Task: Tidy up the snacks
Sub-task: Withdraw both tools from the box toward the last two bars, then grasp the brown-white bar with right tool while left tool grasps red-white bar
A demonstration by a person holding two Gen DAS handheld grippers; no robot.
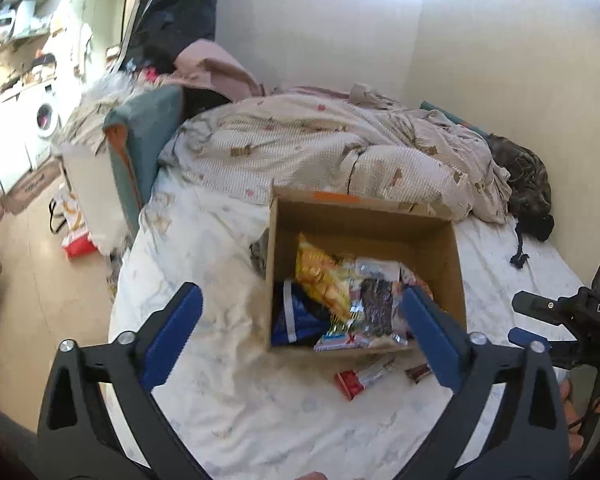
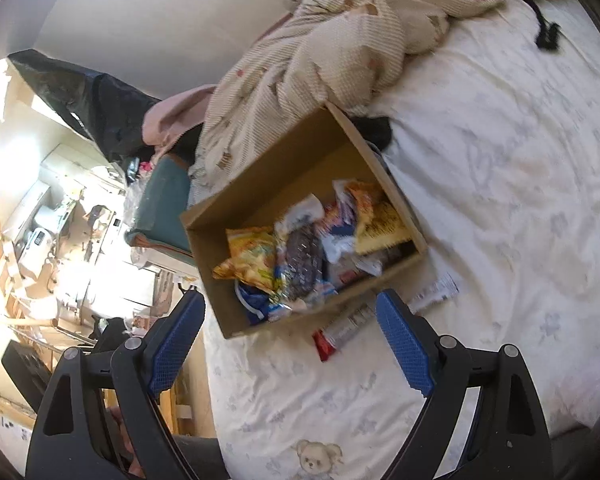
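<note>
Snacks (image 1: 340, 300) lie heaped in an open cardboard box (image 1: 440, 240) that sits on a bed sheet (image 1: 228, 380), just past the centre of the left wrist view. The box is plain brown corrugated board with straight, upright walls; its far half shows bare floor. Inside, crinkled plastic packets overlap: a yellow-orange bag (image 1: 320, 276) at 12 o'clock of the heap, a blue packet (image 1: 296, 316) at 9 o'clock, and a dark glossy foil packet (image 1: 376, 300) at 3 o'clock. Labels are too blurred to read.

Outside the box, just beside its near wall at 6 o'clock, a red and silver wrapper (image 1: 358, 380) lies flat on the sheet, with a small brown bar (image 1: 418, 372) close by. The right wrist view shows the red wrapper (image 2: 336, 336) and a white tube-shaped packet (image 2: 436, 292); the brown bar cannot be made out there.

The left gripper (image 1: 300, 340) hangs above the sheet with its ridged blue pads (image 1: 172, 336) wide apart, holding nothing; its right pad overlaps the box corner. The right gripper (image 2: 292, 344) is likewise spread wide and empty; the left view catches only part of it at 3 o'clock.

A rumpled waffle-textured quilt (image 1: 320, 148) lies beyond the box at 12 o'clock.
</note>
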